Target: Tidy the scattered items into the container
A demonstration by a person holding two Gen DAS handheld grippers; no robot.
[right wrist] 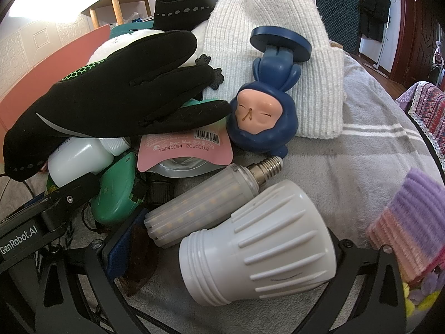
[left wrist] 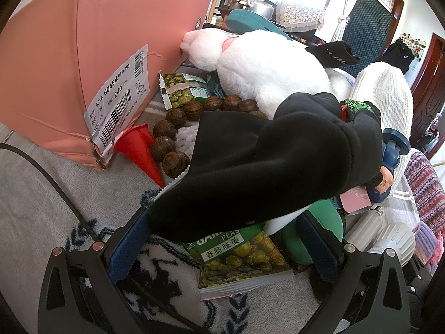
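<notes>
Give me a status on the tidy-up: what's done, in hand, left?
Done: nothing visibly packed; the pink cardboard shoebox shows only its outside. In hand: the left claw is open around the black fabric glove's cuff; the right claw is open around the big white ribbed LED bulb. Left: white plush toy, wooden bead string, red plastic cone, white knit beanie, blue figurine.

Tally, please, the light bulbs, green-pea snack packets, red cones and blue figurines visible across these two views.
Light bulbs: 2 (ribbed white bulb, corn bulb)
Pea packets: 2 (near packet, far packet)
Red cone: 1
Blue figurine: 1
Total: 6
</notes>
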